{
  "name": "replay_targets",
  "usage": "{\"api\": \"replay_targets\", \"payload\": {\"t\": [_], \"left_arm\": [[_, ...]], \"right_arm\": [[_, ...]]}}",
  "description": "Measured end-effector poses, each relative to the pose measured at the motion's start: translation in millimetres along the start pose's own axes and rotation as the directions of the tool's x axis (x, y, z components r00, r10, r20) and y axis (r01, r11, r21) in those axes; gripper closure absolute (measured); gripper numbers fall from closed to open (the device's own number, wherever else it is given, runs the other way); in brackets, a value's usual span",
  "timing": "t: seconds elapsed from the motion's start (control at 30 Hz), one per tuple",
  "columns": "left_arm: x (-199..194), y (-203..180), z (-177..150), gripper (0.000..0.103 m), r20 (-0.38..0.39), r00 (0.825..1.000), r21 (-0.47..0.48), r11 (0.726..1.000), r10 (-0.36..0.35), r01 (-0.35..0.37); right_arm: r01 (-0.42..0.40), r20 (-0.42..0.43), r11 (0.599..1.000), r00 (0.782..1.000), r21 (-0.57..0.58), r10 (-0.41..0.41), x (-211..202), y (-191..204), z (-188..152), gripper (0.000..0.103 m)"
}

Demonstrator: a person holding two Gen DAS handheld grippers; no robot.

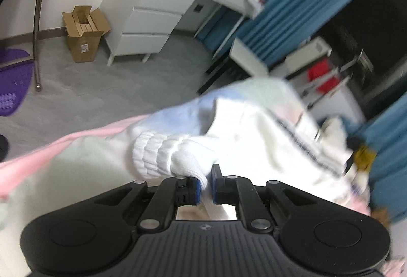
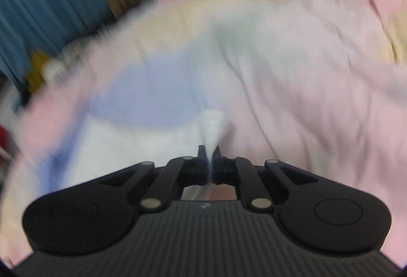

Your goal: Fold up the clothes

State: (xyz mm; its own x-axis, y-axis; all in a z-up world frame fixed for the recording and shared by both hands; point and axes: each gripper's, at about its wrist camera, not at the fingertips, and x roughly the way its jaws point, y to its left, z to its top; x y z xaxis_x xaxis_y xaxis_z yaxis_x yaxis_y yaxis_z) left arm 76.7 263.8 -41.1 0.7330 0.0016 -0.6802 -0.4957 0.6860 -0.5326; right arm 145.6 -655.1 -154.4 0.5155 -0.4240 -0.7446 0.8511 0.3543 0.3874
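I've got both grippers clenched on 1 garment. Left gripper [image 1: 206, 179] pinches the ribbed white cuff [image 1: 162, 153] at lower centre of the left wrist view; right gripper [image 2: 209, 158] pinches a thin white fold [image 2: 212, 128] at centre of the right wrist view, which is heavily blurred. The garment [image 1: 254, 129], a pale pastel sweater w/ pink, blue and white patches, fills the middle and right of the left view, over a pink bed sheet [image 1: 76, 139].

Risks, my read: right grip looks shallow, only a sliver of cloth, so a fast pull could slip it out. Cuff is bulky, could roll out of the left pads.

Count: 2 grippers, 1 sweater, 1 cuff seen, 1 cardboard box [image 1: 85, 33] upper left.
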Motion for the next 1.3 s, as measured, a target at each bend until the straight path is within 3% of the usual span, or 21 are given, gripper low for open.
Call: {"api": "replay_targets", "payload": {"t": [0.13,0.2,0.23,0.27,0.37,0.4,0.47,0.57,0.63,0.7,0.77,0.83,0.9,0.97,1.07,1.2,1.3], "left_arm": [[-5.5,-4.5,-7.5,0.086,-0.038,0.999,0.066,0.998,0.006,-0.003],[-15.3,-9.6,-12.6,0.069,-0.028,1.0,0.099,0.995,0.01,-0.007],[-23.5,-13.0,-16.0,0.055,-0.001,1.0,0.122,0.992,0.019,-0.018],[-32.8,-17.6,-18.4,0.043,0.036,0.999,0.15,0.988,0.02,-0.025],[-57.4,-39.4,-28.5,0.02,0.138,0.99,0.242,0.969,0.021,-0.054],[-65.0,-48.1,-32.4,0.019,0.17,0.985,0.272,0.96,0.02,-0.066],[-80.1,-65.4,-40.3,0.018,0.233,0.972,0.332,0.939,0.014,-0.093],[-84.1,-106.2,-48.7,0.014,0.281,0.959,0.424,0.901,-0.037,-0.089],[-79.7,-134.0,-56.9,0.013,0.291,0.954,0.467,0.882,-0.079,-0.069],[-64.0,-164.0,-65.9,0.013,0.261,0.956,0.508,0.861,-0.132,-0.02],[-43.3,-190.7,-75.6,0.013,0.227,0.958,0.544,0.839,-0.178,0.026],[-16.5,-217.8,-84.5,0.013,0.189,0.96,0.577,0.814,-0.205,0.061],[13.6,-244.6,-93.3,0.013,0.147,0.965,0.606,0.79,-0.218,0.086],[46.6,-266.4,-96.4,0.013,0.089,0.967,0.614,0.777,-0.239,0.136],[96.3,-306.5,-96.3,0.013,0.044,0.966,0.619,0.766,-0.254,0.173],[175.5,-353.4,-88.4,0.013,0.031,0.979,0.623,0.77,-0.201,0.138],[241.8,-383.2,-81.6,0.016,0.017,0.993,0.613,0.786,-0.119,0.084]], "right_arm": [[-0.005,-0.008,1.0,1.0,0.027,0.006,2.9,-3.4,-6.0,0.094],[0.001,0.027,1.0,1.0,0.022,-0.002,-6.3,1.7,-5.3,0.088],[0.006,0.048,1.0,0.999,0.014,-0.006,-11.7,3.9,-4.5,0.084],[0.013,0.076,1.0,0.997,0.005,-0.013,-17.4,5.6,-3.7,0.075],[0.043,0.181,0.998,0.983,-0.038,-0.035,-34.5,13.0,-0.6,0.033],[0.056,0.217,0.997,0.975,-0.054,-0.043,-41.1,16.7,0.7,0.025],[0.043,0.263,0.996,0.964,-0.083,-0.02,-55.1,23.9,1.3,0.024],[-0.072,0.247,0.985,0.963,-0.159,0.111,-70.3,46.3,1.0,0.024],[-0.167,0.222,0.957,0.95,-0.239,0.221,-83.3,67.4,-6.1,0.024],[-0.271,0.162,0.911,0.929,-0.312,0.332,-94.0,89.6,-15.8,0.024],[-0.399,0.052,0.845,0.895,-0.356,0.444,-101.7,113.0,-33.1,0.024],[-0.503,-0.072,0.773,0.852,-0.386,0.518,-104.8,136.0,-52.0,0.026],[-0.563,-0.179,0.725,0.822,-0.397,0.54,-105.4,158.9,-73.0,0.026],[-0.59,-0.252,0.697,0.807,-0.409,0.535,-104.7,180.2,-95.5,0.027],[-0.604,-0.285,0.666,0.796,-0.438,0.534,-102.0,204.3,-121.9,0.027],[-0.618,-0.3,0.659,0.786,-0.429,0.541,-92.9,229.0,-153.5,0.027],[-0.618,-0.294,0.619,0.781,-0.484,0.551,-85.4,244.2,-172.8,0.027]]}}
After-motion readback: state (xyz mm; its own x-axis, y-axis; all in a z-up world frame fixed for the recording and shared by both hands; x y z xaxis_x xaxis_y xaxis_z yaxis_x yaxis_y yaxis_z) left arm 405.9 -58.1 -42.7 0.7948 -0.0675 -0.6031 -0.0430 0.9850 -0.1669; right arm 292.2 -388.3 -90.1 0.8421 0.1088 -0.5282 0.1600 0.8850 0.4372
